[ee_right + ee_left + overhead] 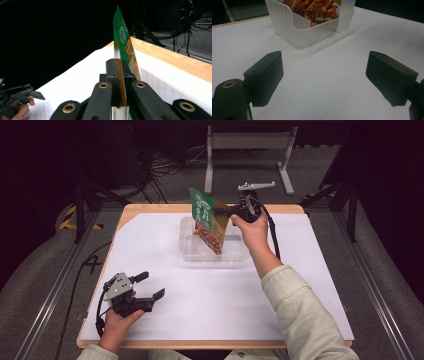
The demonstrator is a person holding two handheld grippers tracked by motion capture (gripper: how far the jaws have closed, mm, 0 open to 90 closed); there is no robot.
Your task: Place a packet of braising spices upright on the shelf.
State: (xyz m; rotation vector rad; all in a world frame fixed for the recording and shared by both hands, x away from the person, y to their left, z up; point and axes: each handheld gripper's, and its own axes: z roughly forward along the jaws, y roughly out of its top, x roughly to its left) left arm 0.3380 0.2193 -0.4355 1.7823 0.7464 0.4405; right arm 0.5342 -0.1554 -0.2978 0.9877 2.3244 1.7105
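A green and gold snack packet [207,220] with a picture of red-brown food hangs upright, its lower end inside a clear plastic bin [235,254] at the back middle of the table. My right gripper [223,211] is shut on the packet's right edge. Seen from the right gripper view, the packet [124,42] stands edge-on, pinched between the two black jaws. My left gripper [150,286] rests low at the front left, open, with nothing in it. From the left gripper view its jaws frame bare white table, and the bin [294,30] with the packet's food picture [317,11] lies ahead.
A white sheet [165,280] covers most of the wooden table [150,208]. A metal stand [247,150] and cables lie on the floor behind the table. A cable [272,232] trails from the right gripper along the forearm.
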